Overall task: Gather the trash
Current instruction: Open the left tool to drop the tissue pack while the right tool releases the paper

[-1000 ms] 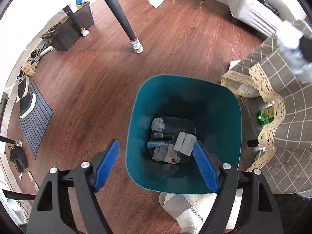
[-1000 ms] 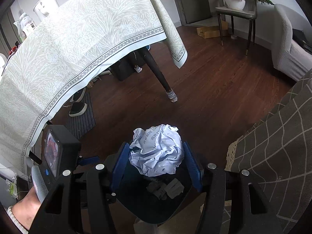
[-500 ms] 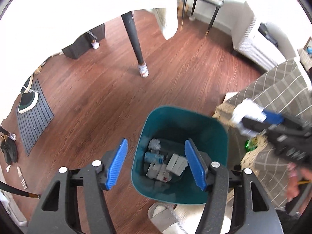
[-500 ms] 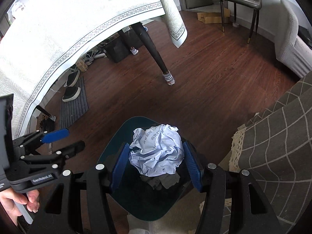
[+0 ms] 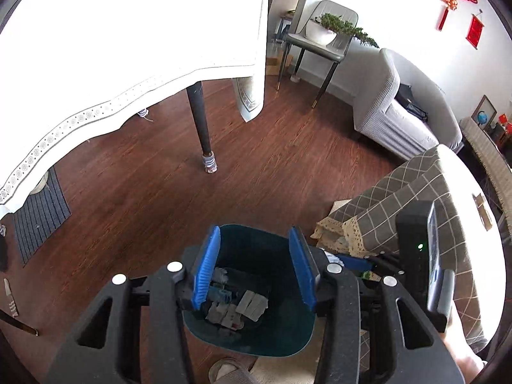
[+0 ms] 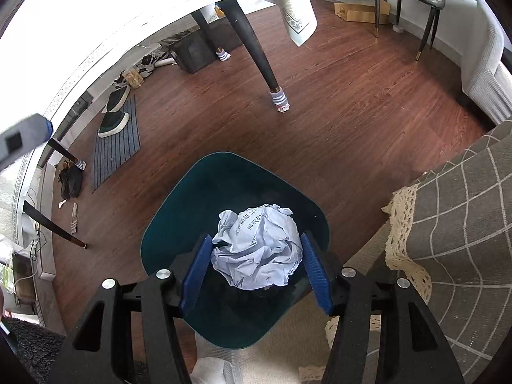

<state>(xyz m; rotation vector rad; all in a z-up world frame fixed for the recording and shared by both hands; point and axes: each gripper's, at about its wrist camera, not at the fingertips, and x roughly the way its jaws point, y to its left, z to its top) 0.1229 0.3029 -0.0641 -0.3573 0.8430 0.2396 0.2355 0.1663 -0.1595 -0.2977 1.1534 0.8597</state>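
A teal trash bin (image 5: 256,342) (image 6: 179,211) stands on the wooden floor with several scraps of trash (image 5: 236,307) at its bottom. My left gripper (image 5: 254,268) hangs high above the bin; its jaws are closing and nothing is between them. My right gripper (image 6: 256,267) is shut on a crumpled ball of pale blue printed paper (image 6: 259,251) and holds it right over the bin's mouth. The right gripper's body (image 5: 419,256) shows at the right of the left wrist view.
A table with a long white cloth (image 5: 128,48) stands behind the bin, one dark leg (image 6: 256,54) close by. A checked throw with lace trim (image 6: 464,224) covers furniture on the right. A mat with shoes (image 6: 116,137) lies left. A grey sofa (image 5: 403,108) sits far right.
The left gripper has risen away from the bin and its jaws have narrowed. The right gripper has sunk towards the bin with the paper ball in it.
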